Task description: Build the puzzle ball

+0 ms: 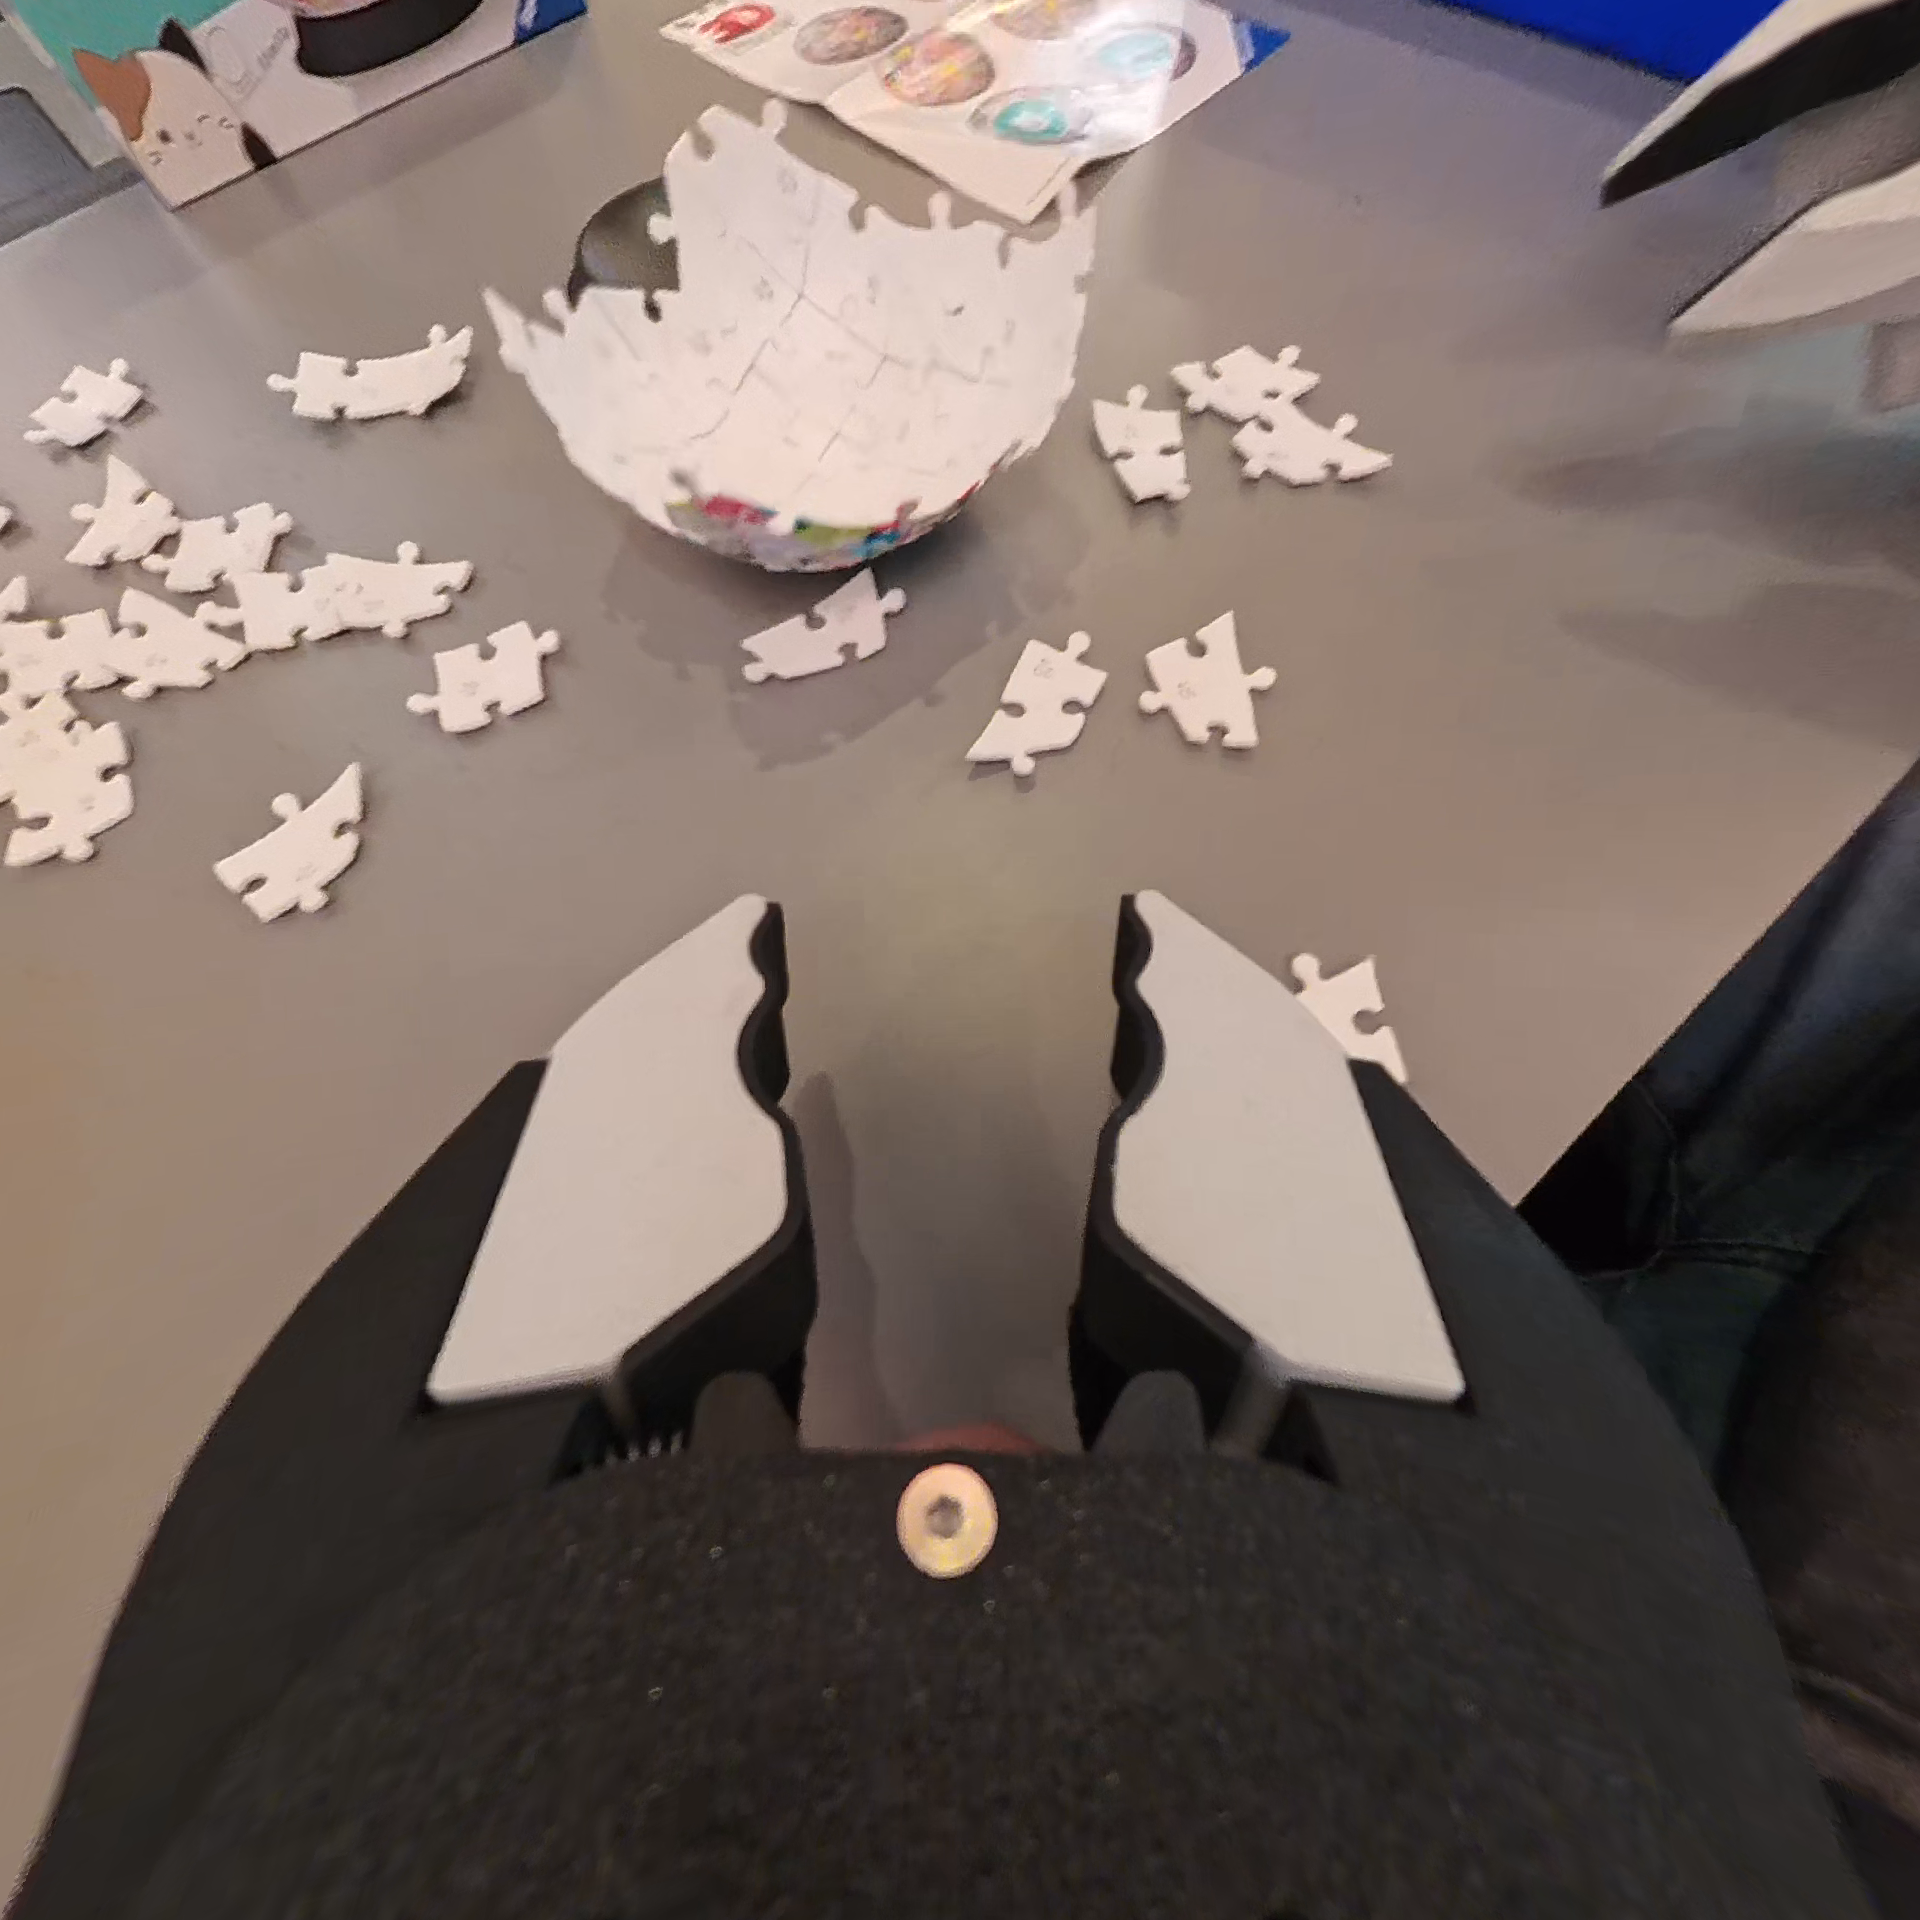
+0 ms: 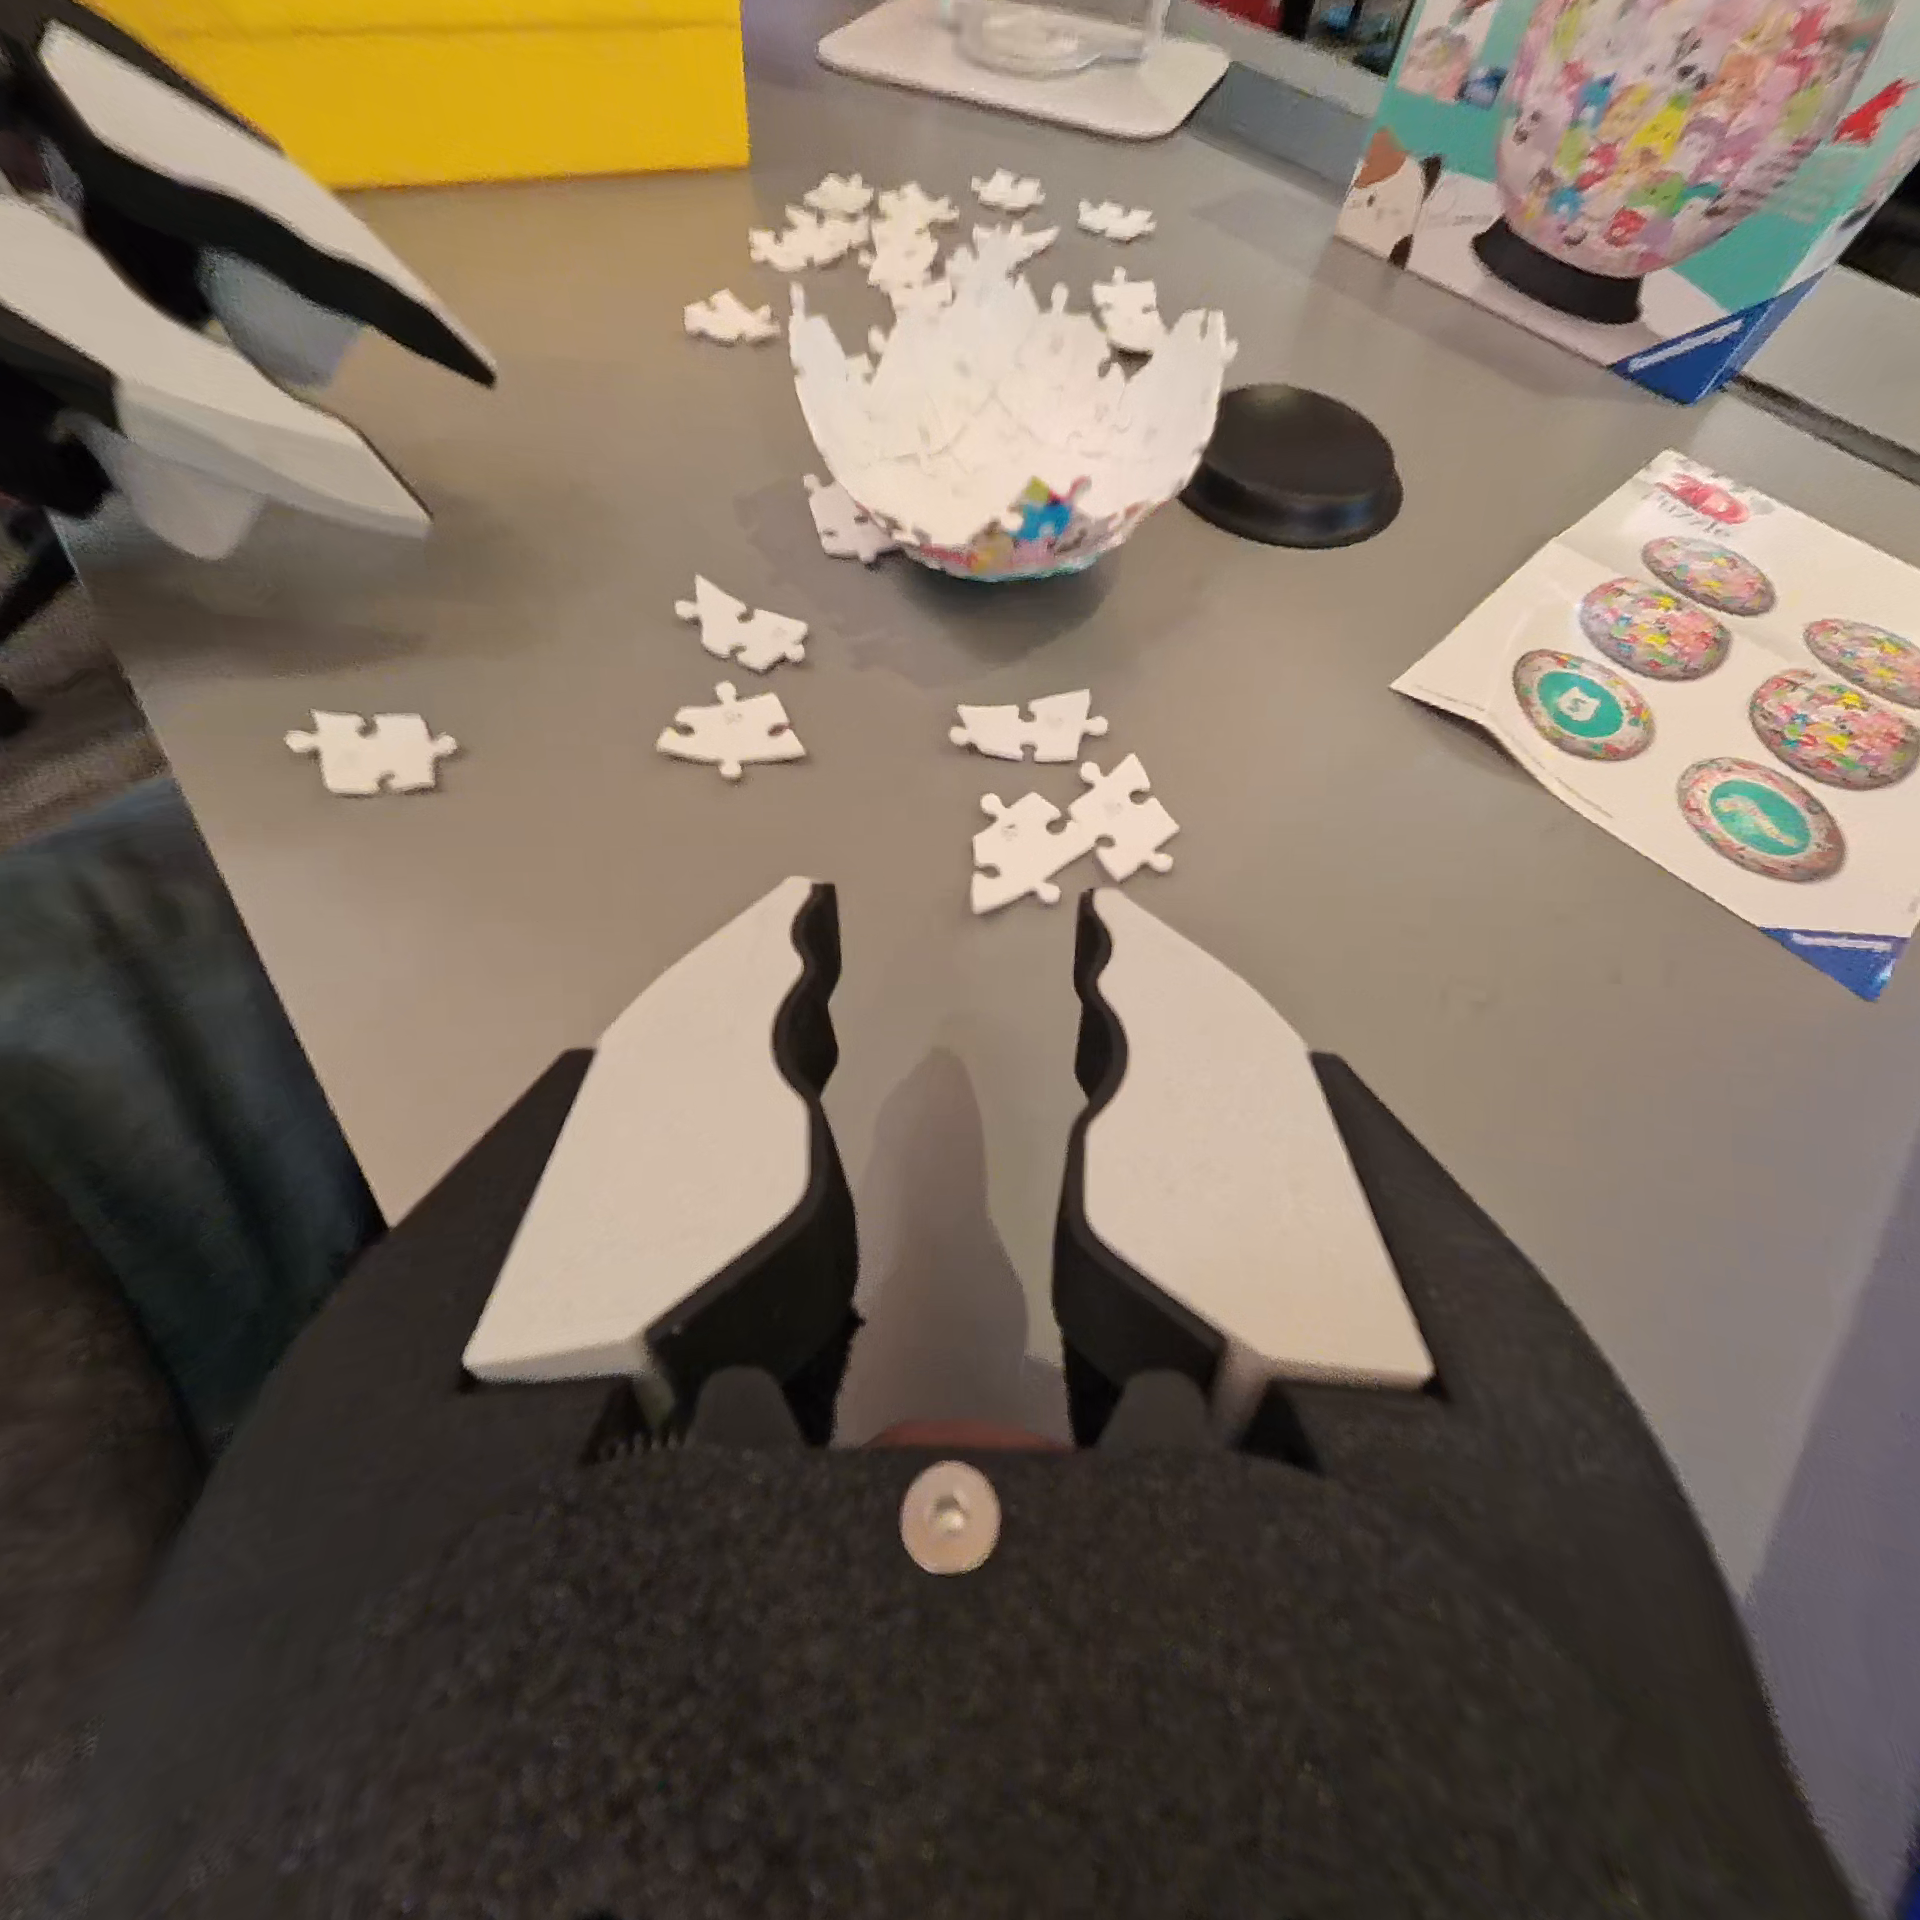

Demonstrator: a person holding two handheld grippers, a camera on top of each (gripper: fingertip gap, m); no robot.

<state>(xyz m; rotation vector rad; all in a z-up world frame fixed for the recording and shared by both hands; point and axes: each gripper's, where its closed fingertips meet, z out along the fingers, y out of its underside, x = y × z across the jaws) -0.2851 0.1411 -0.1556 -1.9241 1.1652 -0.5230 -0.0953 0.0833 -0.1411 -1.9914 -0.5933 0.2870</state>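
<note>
A half-built puzzle ball [image 1: 821, 364] stands like an open bowl on the grey table [image 1: 1455, 727], white inside, coloured underneath. It also shows in the right wrist view [image 2: 997, 436]. Loose white curved pieces [image 1: 166, 623] lie around it, several at the left and some near the front [image 2: 1070, 826]. My left gripper [image 1: 948, 925] is open and empty, held above the table short of the ball. My right gripper [image 2: 956, 904] is open and empty, just short of a joined pair of pieces. Each gripper shows in the other's view, the right one [image 1: 1766, 187] and the left one [image 2: 208, 312].
A black round stand [image 2: 1294, 468] sits beside the ball. The instruction sheet [image 2: 1704, 707] lies at the right, the puzzle box [image 2: 1662, 177] behind it. A yellow box [image 2: 468, 94] and a white tray [image 2: 1029, 73] stand at the far edge. A person's legs [image 1: 1766, 1247] are at the table edge.
</note>
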